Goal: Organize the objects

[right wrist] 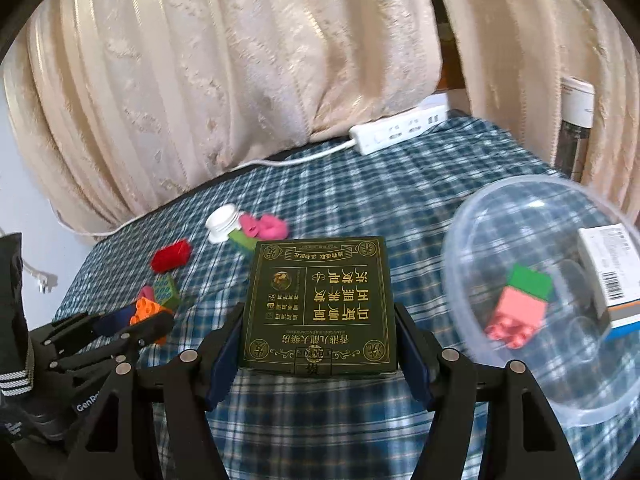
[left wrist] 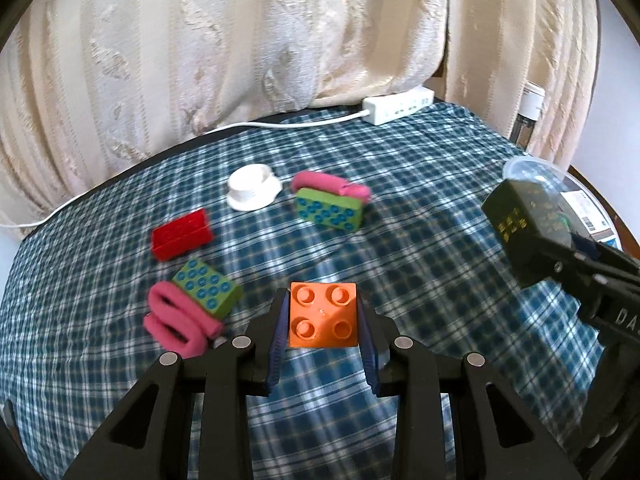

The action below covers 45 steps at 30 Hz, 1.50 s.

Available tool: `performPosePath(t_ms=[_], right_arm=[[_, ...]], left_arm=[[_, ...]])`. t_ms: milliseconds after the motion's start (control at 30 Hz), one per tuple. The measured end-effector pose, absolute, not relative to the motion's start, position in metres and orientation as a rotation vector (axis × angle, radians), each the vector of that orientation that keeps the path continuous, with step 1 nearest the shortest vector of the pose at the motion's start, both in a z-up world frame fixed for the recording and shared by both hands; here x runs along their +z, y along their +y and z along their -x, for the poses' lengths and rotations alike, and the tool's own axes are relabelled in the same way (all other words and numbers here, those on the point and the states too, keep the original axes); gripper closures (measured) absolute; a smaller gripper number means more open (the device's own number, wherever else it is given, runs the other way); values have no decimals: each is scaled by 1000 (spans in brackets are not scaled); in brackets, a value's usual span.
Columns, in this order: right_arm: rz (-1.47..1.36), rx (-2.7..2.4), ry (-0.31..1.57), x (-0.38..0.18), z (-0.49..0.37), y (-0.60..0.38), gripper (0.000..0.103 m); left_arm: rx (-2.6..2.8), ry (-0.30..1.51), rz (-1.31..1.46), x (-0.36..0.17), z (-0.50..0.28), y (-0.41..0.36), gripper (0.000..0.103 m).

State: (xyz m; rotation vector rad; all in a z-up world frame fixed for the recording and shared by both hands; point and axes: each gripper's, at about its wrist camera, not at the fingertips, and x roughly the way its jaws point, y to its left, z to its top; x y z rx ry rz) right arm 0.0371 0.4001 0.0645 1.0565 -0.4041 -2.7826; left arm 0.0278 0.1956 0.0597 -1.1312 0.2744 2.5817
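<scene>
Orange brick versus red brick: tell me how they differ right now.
The orange brick is square with four studs; the red brick is longer and rectangular. The orange brick is clamped in the left tool above the cloth; the red brick lies free on the checked cloth. Both are studded plastic toy bricks.

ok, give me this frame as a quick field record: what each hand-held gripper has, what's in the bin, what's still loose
left hand-held gripper: shut on orange brick
right hand-held gripper: shut on dark green box, beside the bin
clear bin: holds pink brick, green brick, white carton
loose on checked cloth: red brick, two green sponges, two pink rolls, white cap
back edge: power strip
</scene>
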Motion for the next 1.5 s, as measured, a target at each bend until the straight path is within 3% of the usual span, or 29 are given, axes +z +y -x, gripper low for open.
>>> performPosePath(t_ms=[867,1500], right_arm=[[-1050,-3181,-539,75,-70,548,32],[-1137,-3220,-562,63,-67,582,32]], left_arm=[[2370,330,1089,66,-17,293,70],[2165,310,1011,70,12,381,70]])
